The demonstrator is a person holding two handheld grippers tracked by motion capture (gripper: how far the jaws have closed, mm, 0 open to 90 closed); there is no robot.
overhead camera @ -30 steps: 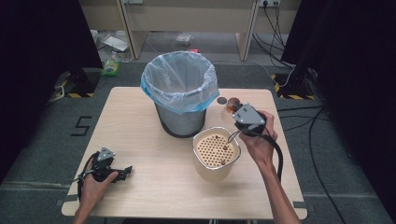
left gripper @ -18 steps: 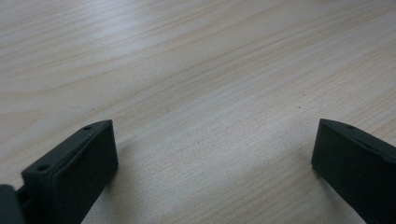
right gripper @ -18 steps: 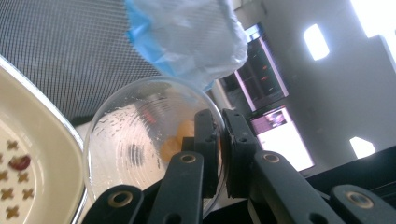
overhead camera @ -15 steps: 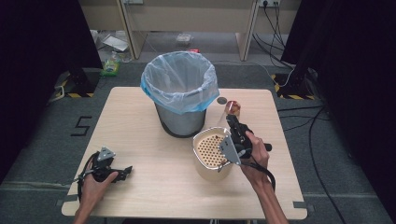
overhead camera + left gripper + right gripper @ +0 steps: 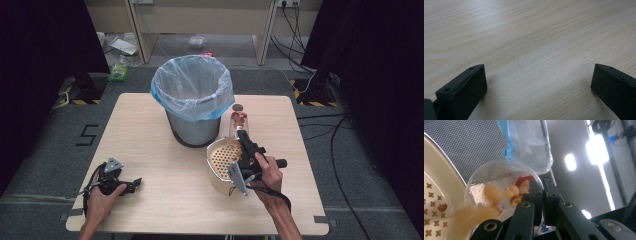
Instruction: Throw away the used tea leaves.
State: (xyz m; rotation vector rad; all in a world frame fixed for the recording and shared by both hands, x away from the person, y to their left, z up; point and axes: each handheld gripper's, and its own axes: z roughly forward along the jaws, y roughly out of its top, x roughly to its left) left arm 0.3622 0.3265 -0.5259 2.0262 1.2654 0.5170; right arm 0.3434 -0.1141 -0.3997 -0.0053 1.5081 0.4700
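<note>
Pouring is the step in hand, by the look of it: your right tongs (image 5: 241, 131) are clamped on the wall of a small clear plastic cup (image 5: 499, 187) holding pale and red food pieces (image 5: 511, 192), and the cup lies tipped over the cream-coloured perforated strainer bowl (image 5: 215, 175) on the light wooden table (image 5: 150, 150), just beside the grey mesh waste bin lined with a blue-white plastic bag (image 5: 192, 100). Treat the cup as light, thin-walled and easily crushed; its smooth plastic is probably slippery, so grip at the rim edge where the wall is stiffest and squeeze no harder than needed. In the right gripper view the cup's long axis runs from the tongs toward the strainer, with the mouth facing down toward the perforated floor, where one dark piece (image 5: 442, 207) lies. Your left tongs (image 5: 129, 185) rest on the table near its front left corner, jaws spread wide with nothing between them.
</note>
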